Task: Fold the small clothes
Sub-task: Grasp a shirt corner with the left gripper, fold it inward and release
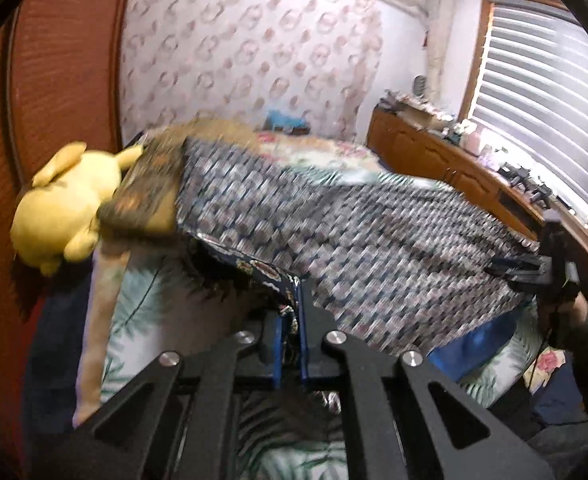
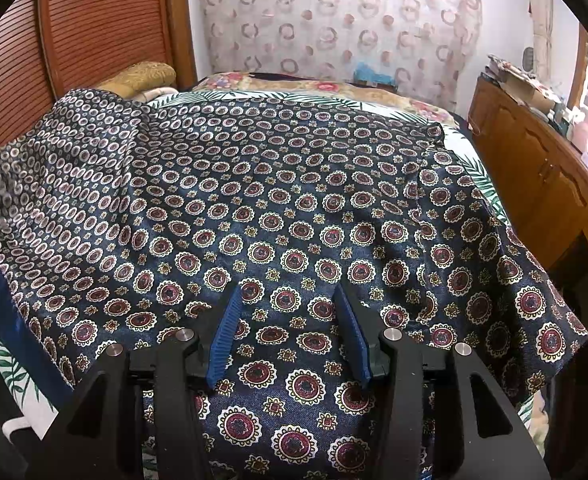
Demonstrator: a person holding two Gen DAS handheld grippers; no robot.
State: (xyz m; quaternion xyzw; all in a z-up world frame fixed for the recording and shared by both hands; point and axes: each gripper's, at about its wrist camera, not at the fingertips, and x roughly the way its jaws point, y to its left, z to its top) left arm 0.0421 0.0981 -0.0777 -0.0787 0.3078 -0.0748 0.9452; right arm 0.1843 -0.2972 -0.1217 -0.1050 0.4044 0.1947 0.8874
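Navy patterned cloth (image 2: pixel 294 208), silky w/ medallion print, lies spread over the bed (image 2: pixel 459 136), covering most of the leafy sheet. Your left gripper (image 1: pixel 290 320) is pinched tight on a bit of the cloth's edge; its blue pads sit together w/ fabric caught between them, and that side looks lifted off the bed, paler reverse showing. Left view is blurred, so detail there is rough. Your right gripper (image 2: pixel 290 332) sits over the near part of the cloth, jaws apart, approx halfway; pads rest at or just above the fabric, can't tell if touching, nothing clamped. Yellow plush toy (image 1: pixel 62 204) lies by the pillow, clear of the work. Progress, as I judge it: early. First fold is only starting; no finished crease visible, cloth otherwise flat. Rest of folding and tidying still ahead.
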